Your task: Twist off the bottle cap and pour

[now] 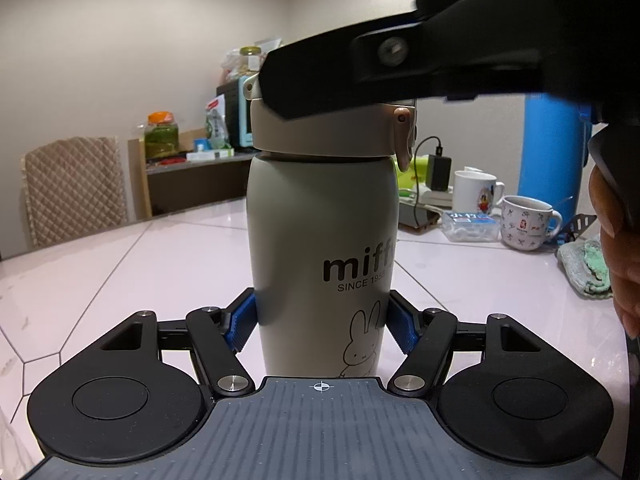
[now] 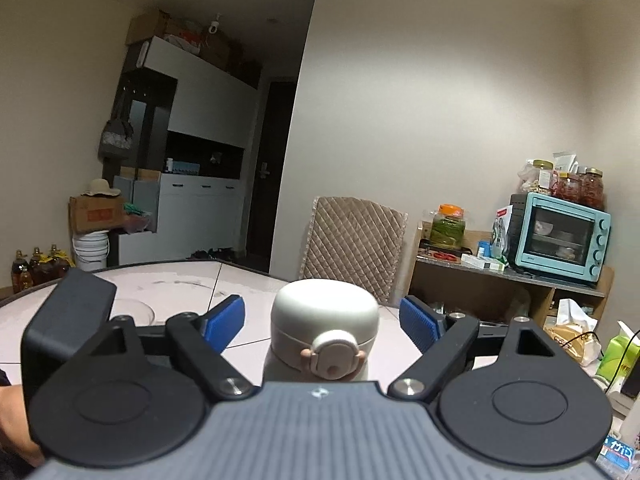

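On the pale table (image 1: 120, 264), the left claw (image 1: 322, 326) clamps the lower body of the bottle (image 1: 320, 232), pads pressed to both sides, likely to hold it upright and stop it turning. Above it, the right claw (image 2: 322, 320) straddles the cap (image 2: 325, 312), pads clear of it on either side, not yet gripping. Right of the bottle: two mugs (image 1: 528, 220), a charger cable, a green cloth (image 1: 586, 266); none seems near enough to block the twist.

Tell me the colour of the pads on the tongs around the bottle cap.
Blue pads, ribbed, clearest in the right wrist view.
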`<action>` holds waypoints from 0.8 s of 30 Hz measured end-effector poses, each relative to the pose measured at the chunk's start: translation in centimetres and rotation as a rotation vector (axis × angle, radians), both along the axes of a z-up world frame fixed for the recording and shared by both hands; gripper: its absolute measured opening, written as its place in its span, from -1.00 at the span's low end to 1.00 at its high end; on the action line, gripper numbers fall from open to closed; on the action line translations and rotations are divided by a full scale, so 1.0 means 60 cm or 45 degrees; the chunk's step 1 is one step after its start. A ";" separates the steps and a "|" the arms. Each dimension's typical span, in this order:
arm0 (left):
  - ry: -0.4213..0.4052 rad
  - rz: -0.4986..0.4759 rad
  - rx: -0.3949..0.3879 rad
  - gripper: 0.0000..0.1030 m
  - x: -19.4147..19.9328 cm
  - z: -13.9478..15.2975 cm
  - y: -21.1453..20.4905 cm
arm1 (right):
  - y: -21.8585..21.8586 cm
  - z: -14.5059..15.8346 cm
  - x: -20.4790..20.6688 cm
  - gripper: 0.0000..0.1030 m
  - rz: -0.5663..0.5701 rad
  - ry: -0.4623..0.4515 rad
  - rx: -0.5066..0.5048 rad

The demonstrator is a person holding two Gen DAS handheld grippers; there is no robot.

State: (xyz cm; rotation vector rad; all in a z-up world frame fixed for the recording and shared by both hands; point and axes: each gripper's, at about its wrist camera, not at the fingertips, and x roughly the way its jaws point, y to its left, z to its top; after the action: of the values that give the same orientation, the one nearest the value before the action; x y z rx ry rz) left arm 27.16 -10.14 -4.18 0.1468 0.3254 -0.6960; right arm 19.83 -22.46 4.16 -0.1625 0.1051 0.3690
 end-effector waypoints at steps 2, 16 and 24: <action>0.000 -0.002 -0.003 0.39 0.001 0.000 0.004 | 0.004 -0.003 0.004 0.55 -0.014 -0.003 -0.003; 0.002 0.005 -0.007 0.39 -0.015 0.006 -0.009 | 0.013 -0.017 0.014 0.27 -0.058 -0.008 -0.025; 0.002 0.004 -0.007 0.39 -0.020 0.007 -0.010 | 0.007 -0.019 0.018 0.26 -0.018 -0.011 -0.028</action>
State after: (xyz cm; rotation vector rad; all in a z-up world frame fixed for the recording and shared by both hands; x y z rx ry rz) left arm 25.98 -10.75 -3.77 0.1406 0.3253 -0.6941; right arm 20.92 -22.03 3.02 -0.1849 0.1022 0.3528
